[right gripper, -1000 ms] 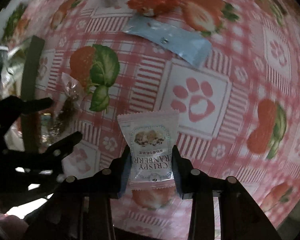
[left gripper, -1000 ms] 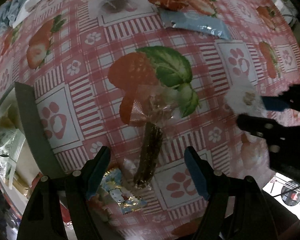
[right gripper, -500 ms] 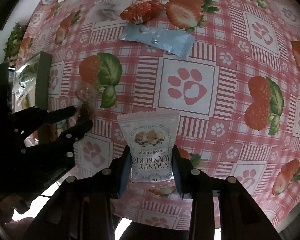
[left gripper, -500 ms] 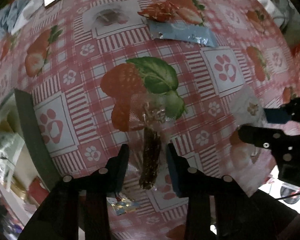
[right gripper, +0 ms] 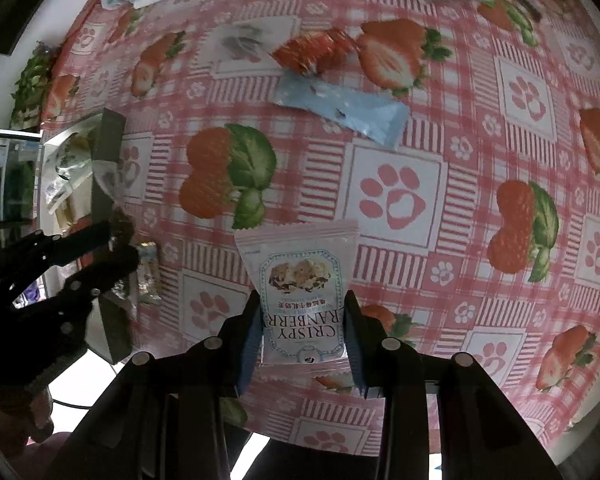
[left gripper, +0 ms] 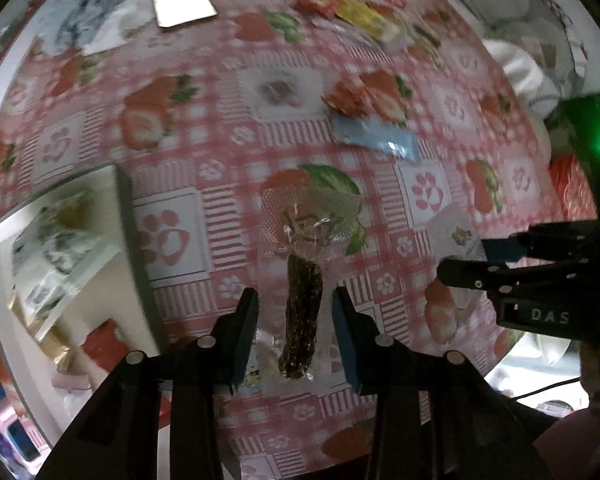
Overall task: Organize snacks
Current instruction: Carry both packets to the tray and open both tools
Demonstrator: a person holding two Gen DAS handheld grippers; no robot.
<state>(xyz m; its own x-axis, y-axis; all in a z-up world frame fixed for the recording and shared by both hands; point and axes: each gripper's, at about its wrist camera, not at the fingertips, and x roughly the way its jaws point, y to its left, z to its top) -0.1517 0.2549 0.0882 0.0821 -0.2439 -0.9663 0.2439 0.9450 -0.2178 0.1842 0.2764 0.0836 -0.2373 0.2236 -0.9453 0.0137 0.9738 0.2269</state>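
Observation:
My left gripper [left gripper: 296, 320] is shut on a clear wrapper with a dark brown snack stick [left gripper: 302, 312] and holds it above the tablecloth. My right gripper [right gripper: 302, 320] is shut on a white "Crispy Cranberry" packet [right gripper: 300, 280], also held off the table; it shows at the right of the left wrist view [left gripper: 456, 232]. The left gripper shows at the lower left of the right wrist view [right gripper: 116, 248]. A light blue packet [right gripper: 340, 110] and a red strawberry-print packet [right gripper: 312, 52] lie on the cloth further back.
A box [left gripper: 124, 216] holding several snacks stands off the table's left edge, also in the right wrist view [right gripper: 108, 136]. A phone [left gripper: 182, 2], crumpled blue-white cloth [left gripper: 96, 24] and a yellow packet [left gripper: 364, 18] lie at the far side. A small foil packet [right gripper: 148, 268] lies near the table's front-left edge.
My left gripper closed on the snack stick wrapper and lifted it off the table. The right gripper rose with the cranberry packet, staying shut.

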